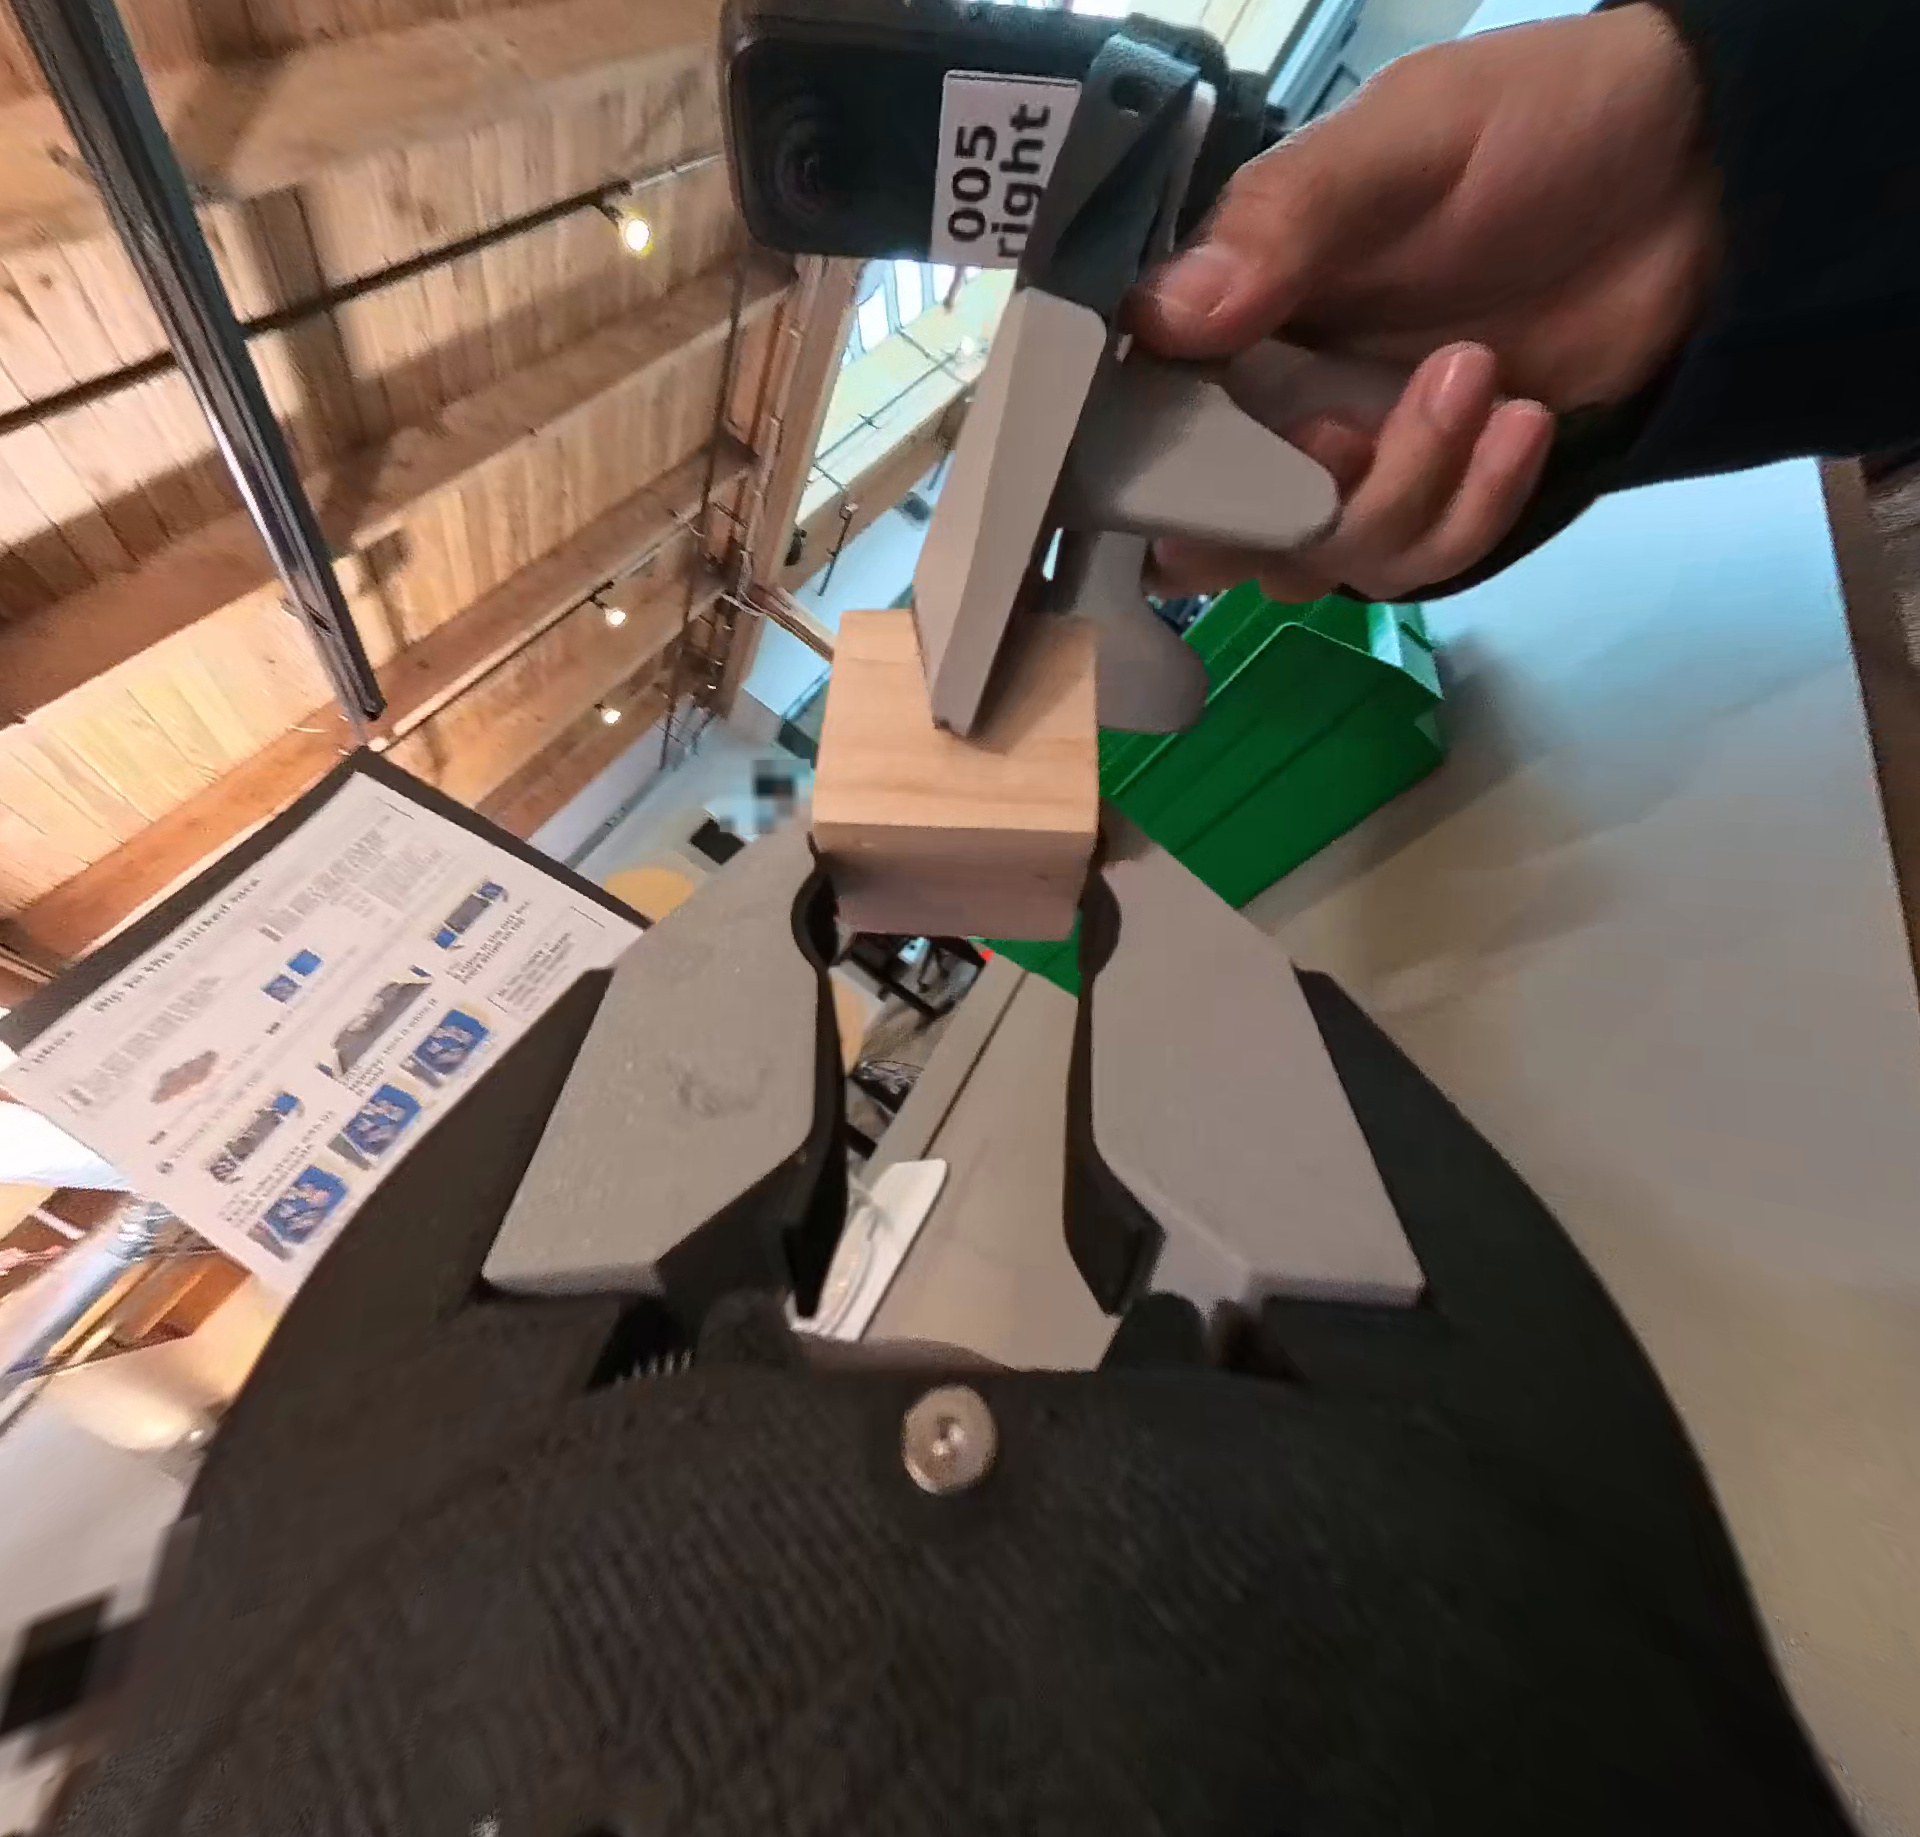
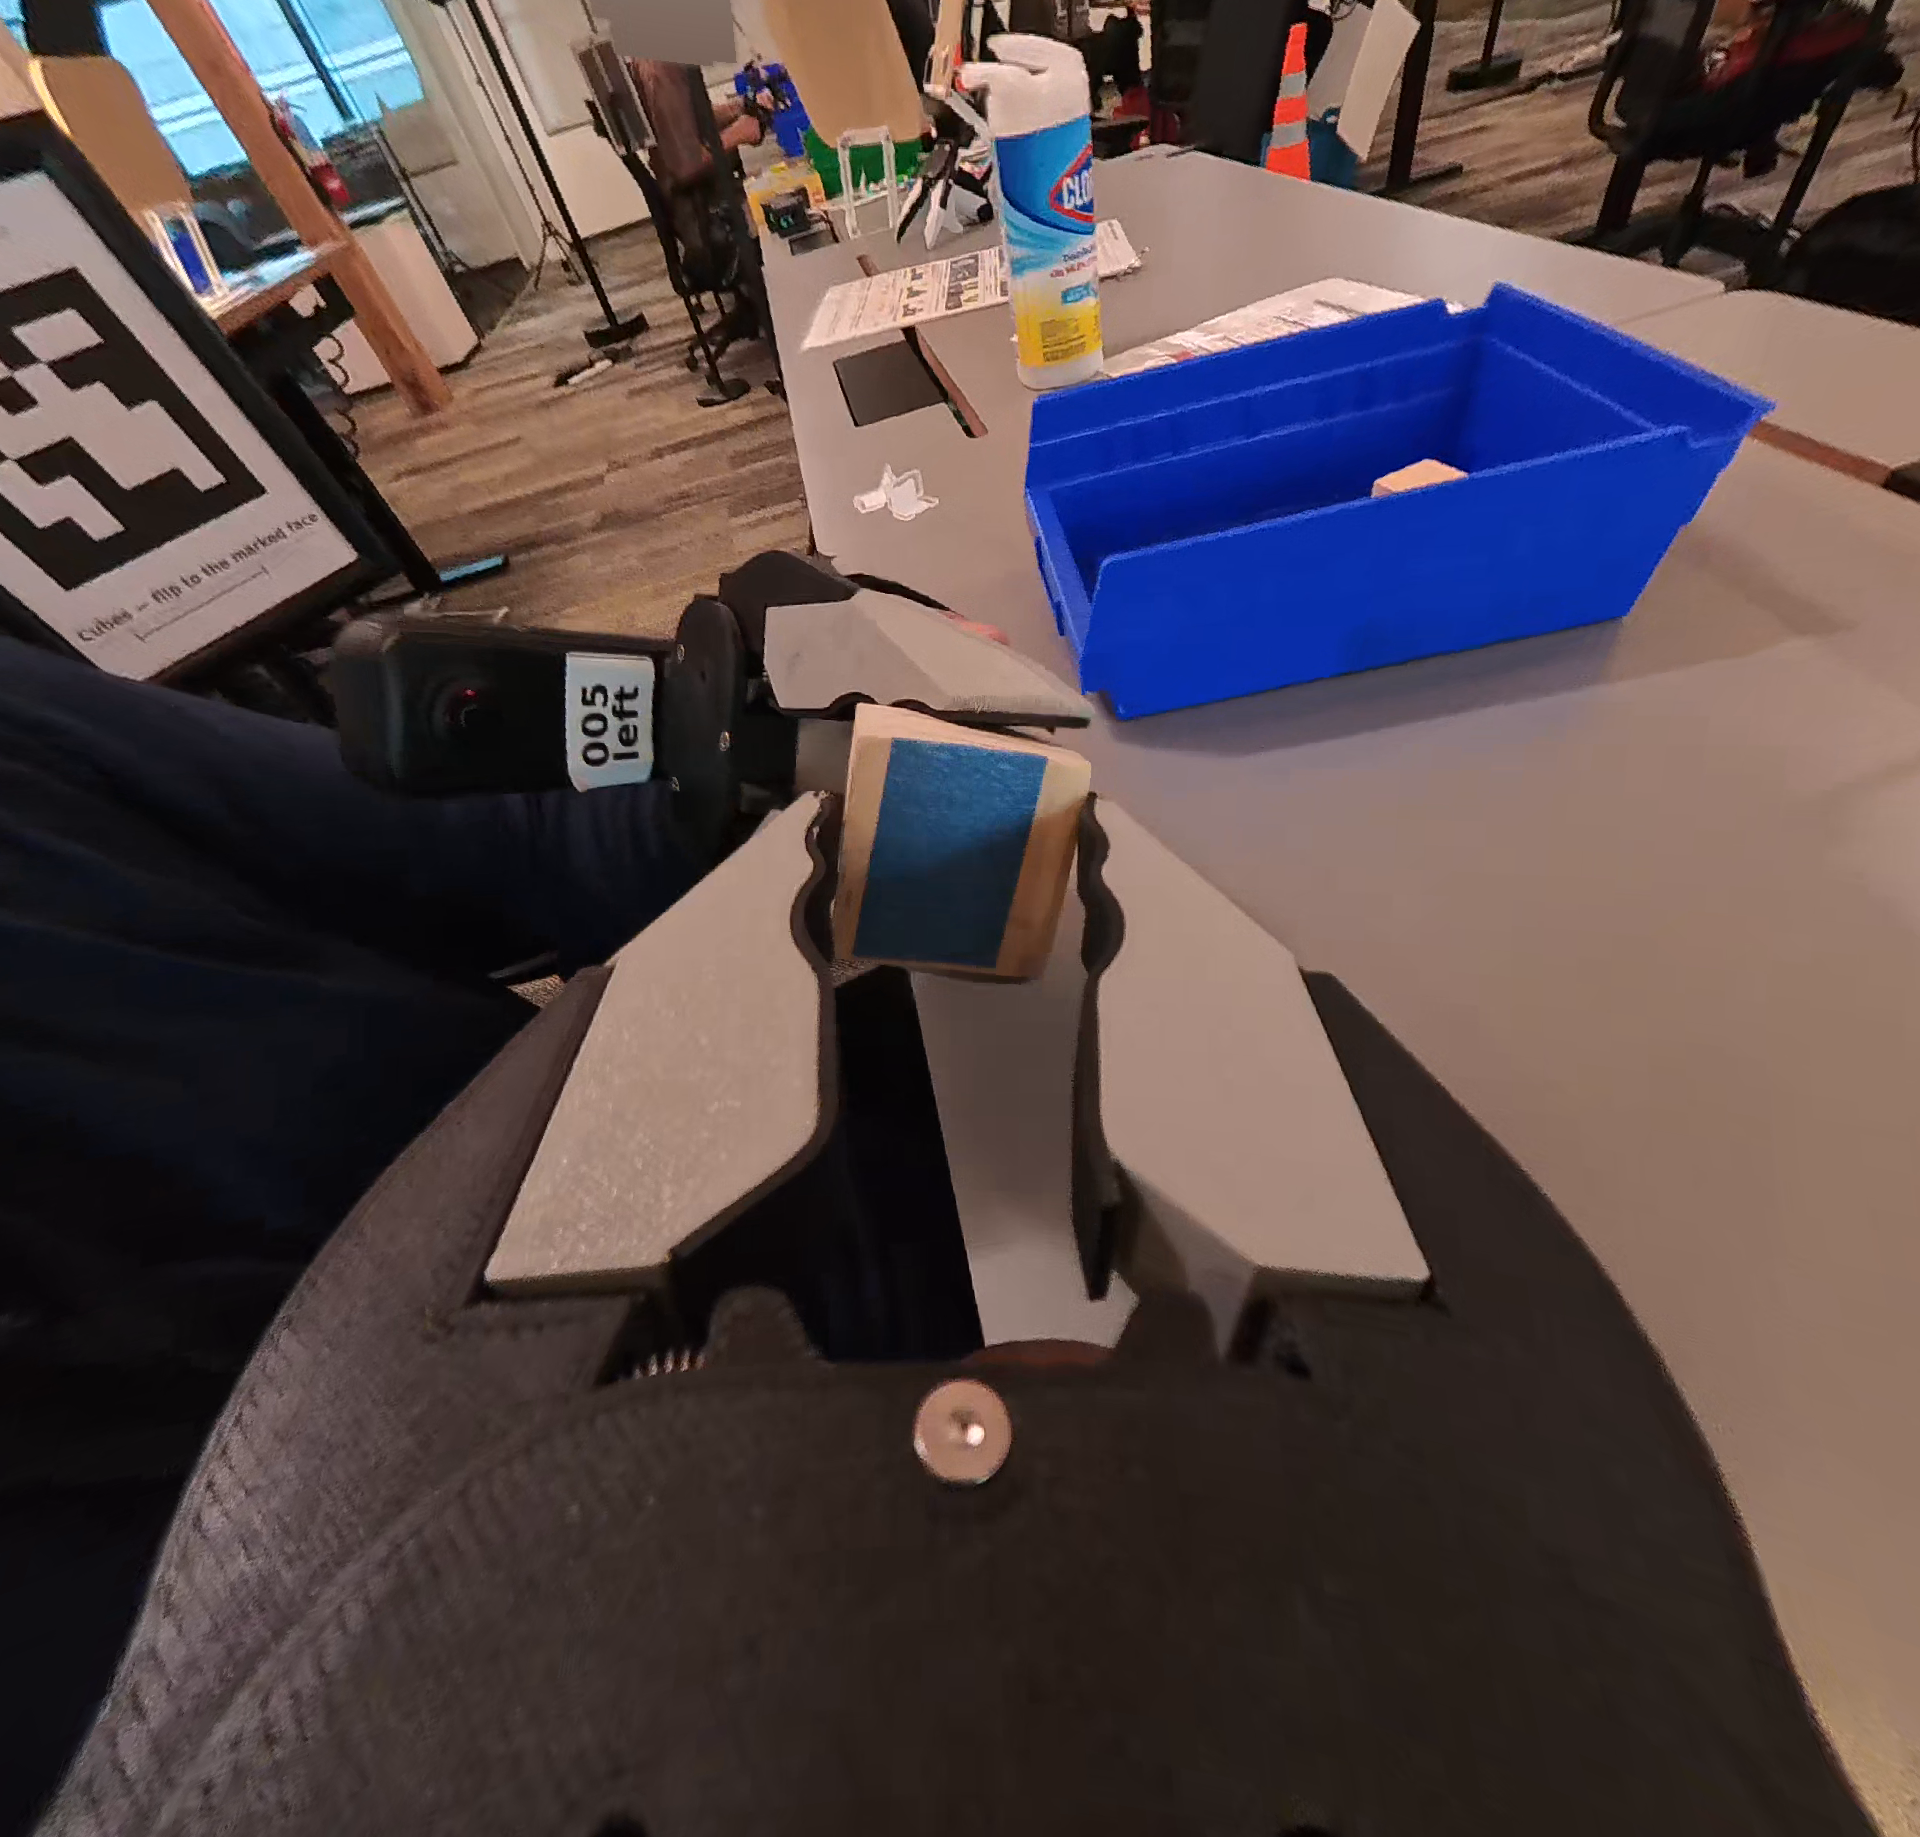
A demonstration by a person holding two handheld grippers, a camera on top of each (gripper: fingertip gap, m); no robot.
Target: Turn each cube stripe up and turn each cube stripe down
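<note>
A wooden cube (image 2: 951, 857) is held in the air over the grey table (image 2: 1507, 1008), between both grippers. Its blue stripe face points at the right wrist camera. My right gripper (image 2: 951, 878) is shut on the cube's two sides, and the cube sits slightly tilted between the pads. My left gripper comes in from the left; its upper finger (image 2: 914, 670) lies on the cube's top and the lower finger is hidden. In the left wrist view, my left gripper (image 1: 956, 904) is shut on the cube (image 1: 956, 811), whose plain wood faces show. The right gripper's fingers (image 1: 977, 582) straddle it from above.
A blue bin (image 2: 1351, 603) stands on the table to the far right with another wooden cube (image 2: 1418, 478) inside. A wipes canister (image 2: 1044, 218) stands behind it. A green bin (image 1: 1299, 748) and a framed instruction sheet (image 1: 312, 1039) show in the left wrist view. A marker board (image 2: 125, 416) stands at the left.
</note>
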